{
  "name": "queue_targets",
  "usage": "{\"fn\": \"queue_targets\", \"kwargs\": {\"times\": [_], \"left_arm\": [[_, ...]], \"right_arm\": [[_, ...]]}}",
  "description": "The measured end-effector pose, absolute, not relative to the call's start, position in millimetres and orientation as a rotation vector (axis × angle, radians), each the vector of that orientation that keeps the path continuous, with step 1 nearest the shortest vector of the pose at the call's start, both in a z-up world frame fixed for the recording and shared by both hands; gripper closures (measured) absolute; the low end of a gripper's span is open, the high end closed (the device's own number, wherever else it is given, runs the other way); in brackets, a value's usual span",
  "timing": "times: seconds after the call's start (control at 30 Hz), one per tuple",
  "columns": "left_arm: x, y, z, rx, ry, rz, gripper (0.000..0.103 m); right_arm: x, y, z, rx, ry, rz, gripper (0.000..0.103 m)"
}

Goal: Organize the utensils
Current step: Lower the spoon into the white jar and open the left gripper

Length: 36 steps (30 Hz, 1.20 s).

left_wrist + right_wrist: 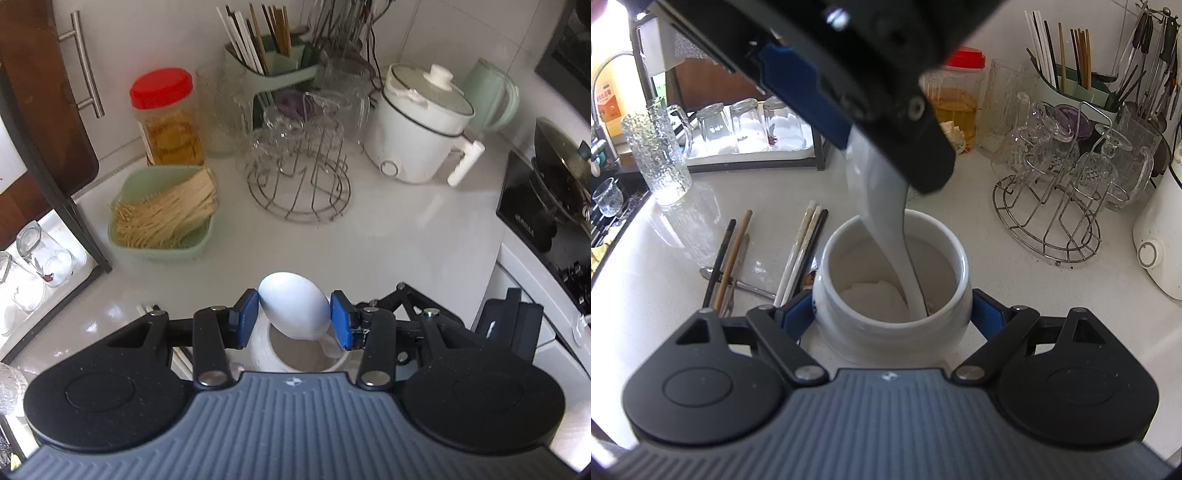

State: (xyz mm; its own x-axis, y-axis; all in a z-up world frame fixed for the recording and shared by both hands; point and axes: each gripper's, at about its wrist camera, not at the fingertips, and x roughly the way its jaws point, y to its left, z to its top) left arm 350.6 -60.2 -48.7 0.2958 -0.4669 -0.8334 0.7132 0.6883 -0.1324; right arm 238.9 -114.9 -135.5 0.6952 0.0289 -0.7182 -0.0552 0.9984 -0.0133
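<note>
We have the white glazed ceramic soup spoon (294,305) pinched across its bowl by the left gripper (294,317), the blue pads closed against the bowl's two sides. In the right wrist view the spoon's handle (886,221) hangs down into the round white ceramic crock (892,291), its tip low inside near a pale crumpled lining at the bottom. The right gripper (892,314) is spread wide around the crock's lower body, a blue pad against each flank, steadying it on the white countertop (1015,288).

We judge the spoon to be stiff, fairly light, brittle and slick: glaze on rubber gives a fair hold, but the bowl's curved sides taper, so a pinch there can squirt it out if squeezed hard. Holding across the widest part of the bowl, as we do, looks sound; the thin neck would be the weaker place to grip. Ceramic against ceramic chips easily, so we would let it down gently, not drop it. The crock looks heavy and stable, and slippery too, so a low grip on its belly suits it.

Left of the crock, several loose chopsticks (803,251), pale, brown and dark, lie on the counter with a metal spoon (738,282), not yet sorted.
</note>
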Motion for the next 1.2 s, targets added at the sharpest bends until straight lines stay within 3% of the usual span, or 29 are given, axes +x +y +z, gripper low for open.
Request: {"fn": "queue_targets", "kwargs": {"times": [0.43,0.6,0.87,1.2], "left_arm": [[374.2,-69.6,-62.4,0.345,1.221,-0.83,0.056],[378.7,-78.3,-68.6,0.335,1.291,-0.838,0.064],[383.8,-78.6,-71.1,0.321,1.291,-0.8,0.064],[387.0,-62.8,-56.8,0.226,1.249,-0.753,0.056]], "right_arm": [[238.7,-115.5,-135.8,-0.038,0.789,0.061,0.012],[238.3,-115.9,-136.1,-0.038,0.788,0.063,0.012],[237.9,-115.3,-136.1,-0.04,0.784,0.064,0.012],[237.6,-115.1,-136.2,-0.04,0.783,0.064,0.012]]}}
